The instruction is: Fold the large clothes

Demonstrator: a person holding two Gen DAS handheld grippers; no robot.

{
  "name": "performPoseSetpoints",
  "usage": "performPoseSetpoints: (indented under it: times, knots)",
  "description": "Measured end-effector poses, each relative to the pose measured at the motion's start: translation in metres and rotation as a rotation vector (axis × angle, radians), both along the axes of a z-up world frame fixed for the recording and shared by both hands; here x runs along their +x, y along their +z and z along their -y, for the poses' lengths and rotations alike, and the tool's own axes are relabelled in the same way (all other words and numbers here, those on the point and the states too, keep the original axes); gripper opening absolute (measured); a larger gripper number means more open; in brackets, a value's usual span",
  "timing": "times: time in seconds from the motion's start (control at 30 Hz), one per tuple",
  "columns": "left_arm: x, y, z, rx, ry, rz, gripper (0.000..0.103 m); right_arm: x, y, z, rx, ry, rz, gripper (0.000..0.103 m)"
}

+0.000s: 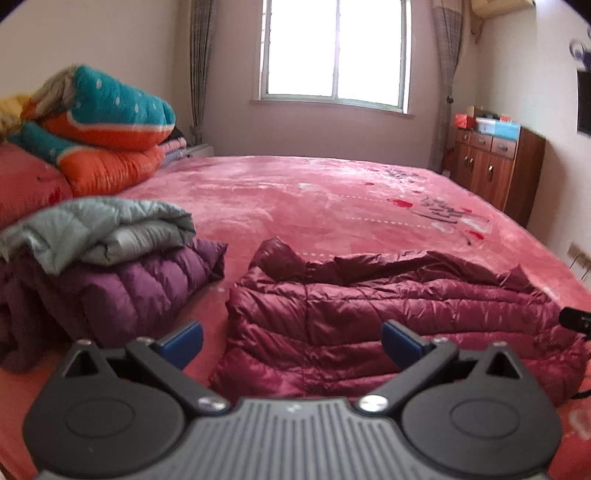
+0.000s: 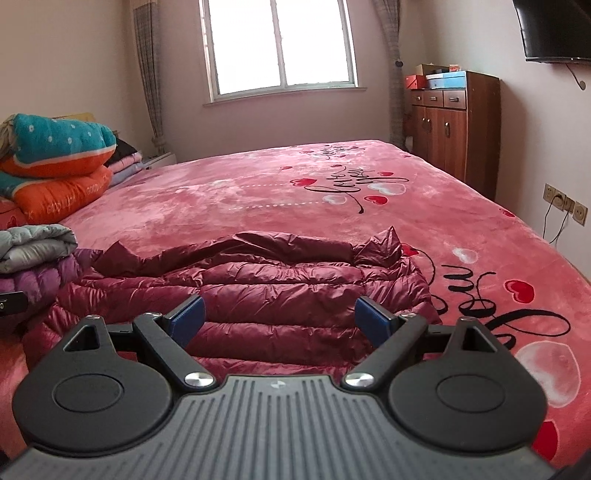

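A dark red quilted down jacket (image 1: pixel 388 306) lies folded into a flat bundle on the pink bed (image 1: pixel 295 192), near its front edge. My left gripper (image 1: pixel 291 343) hovers open just before the jacket's left part, blue pads wide apart and empty. In the right wrist view the same jacket (image 2: pixel 258 291) spreads across the middle, and my right gripper (image 2: pixel 279 319) is open above its near edge, holding nothing. A black bit of the other gripper (image 1: pixel 574 317) shows at the jacket's right end.
Left of the jacket sits a pile with a grey jacket (image 1: pixel 99 229) on a purple one (image 1: pixel 122 291). Teal and orange quilts (image 1: pixel 107 125) are stacked at the bed's head. A wooden cabinet (image 2: pixel 454 125) stands by the right wall, under a wall television (image 2: pixel 554 29).
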State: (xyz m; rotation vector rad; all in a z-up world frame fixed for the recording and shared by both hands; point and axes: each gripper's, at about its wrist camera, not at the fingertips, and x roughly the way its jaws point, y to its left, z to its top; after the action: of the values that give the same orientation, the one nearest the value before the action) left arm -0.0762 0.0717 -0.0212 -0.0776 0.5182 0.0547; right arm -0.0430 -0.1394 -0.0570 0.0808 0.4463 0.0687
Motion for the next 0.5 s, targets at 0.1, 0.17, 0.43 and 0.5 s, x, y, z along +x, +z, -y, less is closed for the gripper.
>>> performPoseSetpoints:
  times: [0.1,0.17,0.43,0.5]
  knots:
    - [0.000,-0.010,-0.010,-0.047,-0.009,-0.007,0.102,-0.001,0.002,0.000,0.015,0.001,0.005,0.103]
    - [0.004,-0.020,-0.015,-0.047,0.003,-0.012,0.102,0.002,-0.001,-0.002,0.009,0.007,0.013,0.103]
    - [0.029,-0.054,-0.024,-0.074,0.008,-0.020,0.092,0.048,-0.053,-0.037,-0.045,0.124,-0.052,0.103]
    - [0.037,-0.059,-0.023,-0.091,-0.010,-0.007,0.091,0.061,-0.063,-0.047,-0.042,0.177,-0.066,0.103]
